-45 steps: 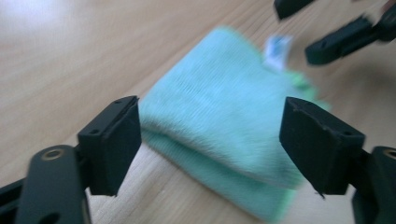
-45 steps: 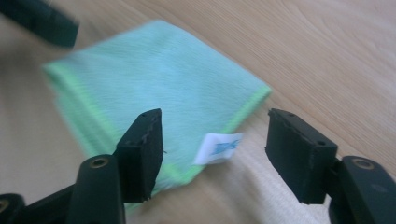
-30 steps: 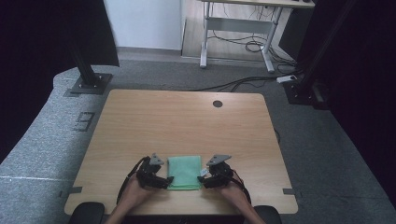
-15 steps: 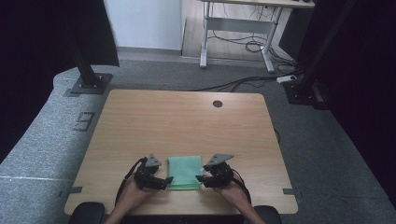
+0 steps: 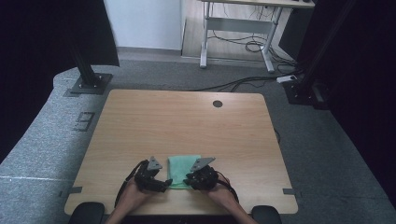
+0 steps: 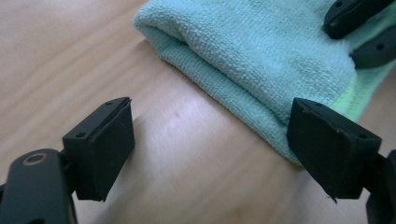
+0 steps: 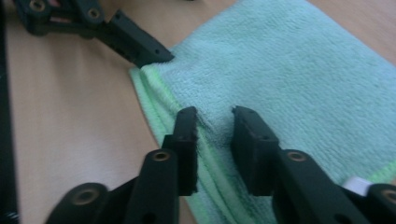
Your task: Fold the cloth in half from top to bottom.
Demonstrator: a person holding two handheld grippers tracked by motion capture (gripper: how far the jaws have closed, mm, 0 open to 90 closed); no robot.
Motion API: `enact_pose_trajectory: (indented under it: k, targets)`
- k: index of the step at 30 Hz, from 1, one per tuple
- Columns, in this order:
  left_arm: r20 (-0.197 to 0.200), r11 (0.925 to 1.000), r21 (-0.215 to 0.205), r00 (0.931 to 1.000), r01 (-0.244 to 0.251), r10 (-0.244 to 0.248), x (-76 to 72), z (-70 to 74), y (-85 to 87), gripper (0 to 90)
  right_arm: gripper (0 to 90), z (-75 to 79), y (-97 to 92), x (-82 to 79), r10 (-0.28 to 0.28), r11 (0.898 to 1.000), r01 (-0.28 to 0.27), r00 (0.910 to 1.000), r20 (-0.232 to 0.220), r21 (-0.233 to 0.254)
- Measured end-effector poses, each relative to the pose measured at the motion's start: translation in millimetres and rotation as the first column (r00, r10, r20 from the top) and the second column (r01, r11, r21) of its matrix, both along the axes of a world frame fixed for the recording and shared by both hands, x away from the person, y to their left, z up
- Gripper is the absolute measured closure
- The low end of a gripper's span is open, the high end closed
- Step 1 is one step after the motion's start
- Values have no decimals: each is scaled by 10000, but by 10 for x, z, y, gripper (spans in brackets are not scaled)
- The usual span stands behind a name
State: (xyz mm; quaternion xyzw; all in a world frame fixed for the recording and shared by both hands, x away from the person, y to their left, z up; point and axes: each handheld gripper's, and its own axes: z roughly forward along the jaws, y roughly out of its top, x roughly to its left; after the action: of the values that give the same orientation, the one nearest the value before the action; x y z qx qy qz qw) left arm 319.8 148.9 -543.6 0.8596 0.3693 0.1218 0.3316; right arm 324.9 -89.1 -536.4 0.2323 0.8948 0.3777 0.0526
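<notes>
A folded mint-green towel point(image 5: 183, 164) lies near the front edge of the wooden table point(image 5: 187, 121). My left gripper point(image 5: 166, 182) is at its near left corner. In the left gripper view this gripper point(image 6: 212, 135) stands open, its right pad beside the towel's point(image 6: 261, 51) folded edge, with bare table between the pads. My right gripper point(image 5: 188, 180) is at the towel's near right side. Its jaws have just been closing, and in the right gripper view the right gripper point(image 7: 215, 126) pinches a ridge of the towel point(image 7: 289, 70) at its hemmed edge. A left gripper finger point(image 7: 135, 44) touches the far corner.
A round cable hole point(image 5: 217, 103) is in the table's far side. Black stand bases sit on the grey floor at the left point(image 5: 88, 84) and right point(image 5: 303, 91). A white desk frame with cables point(image 5: 238, 37) stands behind. The table's far half offers free room.
My right gripper has shifted a little left onto the towel's near edge. The left gripper and the towel have stayed where they were.
</notes>
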Motion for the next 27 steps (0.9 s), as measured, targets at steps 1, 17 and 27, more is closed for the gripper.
enact_pose_trajectory:
  k: [1, 17, 27]
  targets:
    - [0, 10000, 0, 10000, 0, 0, 0, 0, 0, 152, 717, 2, -17, 41, -158, 9998, 159, 9998, 96, -90]
    - [337, 9899, -1396, 9992, 263, -218, 218, 287, -89, 247, 564, 227, -419, 300, -1419, 9892, 1403, 9891, 380, 435]
    - [152, 9935, -465, 9945, 1042, -1036, 161, 253, -366, 404, 310, 43, -645, 198, -2569, 9664, 2568, 9664, 60, 104]
